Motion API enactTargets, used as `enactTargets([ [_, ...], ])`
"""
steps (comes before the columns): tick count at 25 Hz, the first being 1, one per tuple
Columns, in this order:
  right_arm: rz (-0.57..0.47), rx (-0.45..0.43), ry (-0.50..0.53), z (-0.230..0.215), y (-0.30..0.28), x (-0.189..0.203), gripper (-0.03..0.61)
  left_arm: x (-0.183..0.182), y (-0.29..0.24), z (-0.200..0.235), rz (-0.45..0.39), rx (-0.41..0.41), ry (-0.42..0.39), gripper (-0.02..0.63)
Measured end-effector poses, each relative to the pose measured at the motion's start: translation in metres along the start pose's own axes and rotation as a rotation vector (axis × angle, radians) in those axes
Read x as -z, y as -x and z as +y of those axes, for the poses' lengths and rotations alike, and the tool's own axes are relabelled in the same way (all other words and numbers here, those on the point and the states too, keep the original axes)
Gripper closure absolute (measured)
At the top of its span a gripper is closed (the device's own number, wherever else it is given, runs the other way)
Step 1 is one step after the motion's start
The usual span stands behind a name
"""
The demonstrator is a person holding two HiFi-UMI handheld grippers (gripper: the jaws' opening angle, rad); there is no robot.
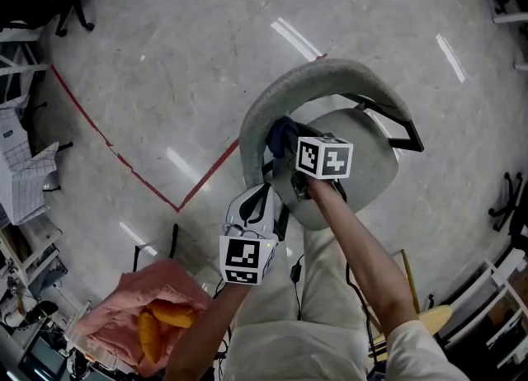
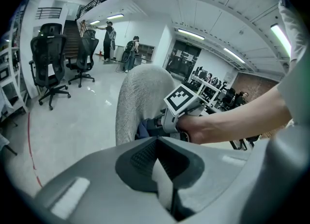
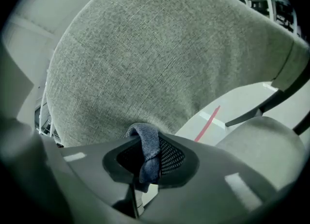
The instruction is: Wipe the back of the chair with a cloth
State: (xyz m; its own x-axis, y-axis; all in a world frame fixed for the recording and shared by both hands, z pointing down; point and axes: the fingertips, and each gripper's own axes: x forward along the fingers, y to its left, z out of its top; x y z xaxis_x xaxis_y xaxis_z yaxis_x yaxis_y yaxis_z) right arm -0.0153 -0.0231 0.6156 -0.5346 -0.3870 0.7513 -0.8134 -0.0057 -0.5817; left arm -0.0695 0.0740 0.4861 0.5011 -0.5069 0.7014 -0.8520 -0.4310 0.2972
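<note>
The wiping step is in hand. The right gripper [image 3: 150, 159] is clamped on a folded dark blue cloth [image 1: 282, 134], whose free end pokes out past the jaws toward the grey fabric backrest [image 1: 330, 74] of the chair. In the head view the cloth sits against the left part of the backrest's curve, on the side that faces the seat [image 1: 367, 165], partway down from the top edge. In the right gripper view the cloth looks to be touching the weave or just short of it; contact cannot be confirmed.

The left gripper [image 2: 162, 165] hangs back near the person's body, jaws together with nothing between them, and takes no part in the wipe.

Most of the backrest lies to the right of the cloth and above it, so much of the surface probably remains to be covered. The next move likely calls for pressing the cloth flat against the fabric and sweeping it along the curve while the grip stays firm enough that the fold does not slip out.
</note>
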Motion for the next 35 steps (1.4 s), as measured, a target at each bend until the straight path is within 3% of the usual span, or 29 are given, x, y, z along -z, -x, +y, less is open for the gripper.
enactTargets([
  [17,-0.081,0.053,-0.162,-0.062,0.017,-0.057,0.5,-0.017,-0.028,-0.02,0.011,0.012,-0.024,0.612],
  [35,-0.123,0.077,-0.233,-0.119,0.047,-0.089,0.5,-0.036,-0.06,-0.056,0.033,0.033,-0.041,0.612],
])
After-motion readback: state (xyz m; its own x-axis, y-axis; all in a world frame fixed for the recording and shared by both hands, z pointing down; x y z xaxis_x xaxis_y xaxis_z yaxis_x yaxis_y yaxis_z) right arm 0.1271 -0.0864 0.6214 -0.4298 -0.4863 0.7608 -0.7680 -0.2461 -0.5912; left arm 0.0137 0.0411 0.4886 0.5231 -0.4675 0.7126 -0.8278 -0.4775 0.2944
